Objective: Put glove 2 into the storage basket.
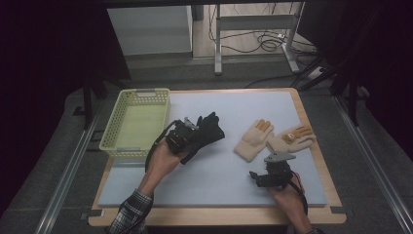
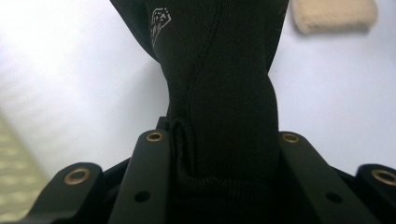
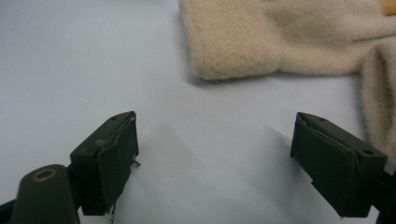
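A black glove (image 1: pixel 210 129) hangs by its cuff from my left gripper (image 1: pixel 191 135), lifted off the white mat just right of the basket. In the left gripper view the jaws stand shut on the black glove (image 2: pixel 219 70), its cuff bunched between my left gripper (image 2: pixel 224 140). Two beige gloves with orange fingertips lie side by side at the mat's right: one (image 1: pixel 253 139) and the other (image 1: pixel 292 139). My right gripper (image 1: pixel 270 171) rests on the mat just below them, open and empty. From my right gripper (image 3: pixel 215 140), a beige glove's cuff (image 3: pixel 261 37) lies just ahead.
A pale yellow-green mesh basket (image 1: pixel 137 92) stands at the mat's far left. The white mat (image 1: pixel 234 105) covers a wooden table. A second beige glove (image 3: pixel 378 93) reaches in at the right of the right gripper view. A beige cuff (image 2: pixel 334 14) lies beyond the black glove.
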`<state>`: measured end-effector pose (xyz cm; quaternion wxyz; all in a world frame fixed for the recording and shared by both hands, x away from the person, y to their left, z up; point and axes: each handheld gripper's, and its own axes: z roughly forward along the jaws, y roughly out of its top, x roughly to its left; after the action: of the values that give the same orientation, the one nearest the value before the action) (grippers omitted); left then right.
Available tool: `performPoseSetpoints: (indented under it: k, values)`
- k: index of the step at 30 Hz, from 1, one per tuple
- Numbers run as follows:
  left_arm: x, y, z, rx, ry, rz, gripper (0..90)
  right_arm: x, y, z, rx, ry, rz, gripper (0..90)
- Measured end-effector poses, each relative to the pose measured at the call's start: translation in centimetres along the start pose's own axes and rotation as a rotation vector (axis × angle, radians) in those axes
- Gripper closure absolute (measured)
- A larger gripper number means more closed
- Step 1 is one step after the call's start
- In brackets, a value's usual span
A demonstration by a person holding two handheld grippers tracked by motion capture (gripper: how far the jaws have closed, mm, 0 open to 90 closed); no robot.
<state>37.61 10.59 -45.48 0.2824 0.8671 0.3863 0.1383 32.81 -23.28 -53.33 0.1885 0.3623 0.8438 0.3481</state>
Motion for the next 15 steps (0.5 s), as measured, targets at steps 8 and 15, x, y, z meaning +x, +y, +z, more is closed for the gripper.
performPoseSetpoints:
  k: [8, 15]
  values:
    - [3.9, 0.4, -3.2, -0.027, 0.084, -0.08, 69.3, 0.0, 0.0, 0.0, -0.001, 0.002, 0.002, 14.7]
    - [7.7, -0.4, -5.8, -0.055, 0.171, -0.182, 69.1, -0.1, 0.0, 0.0, -0.001, 0.003, 0.002, 14.7]
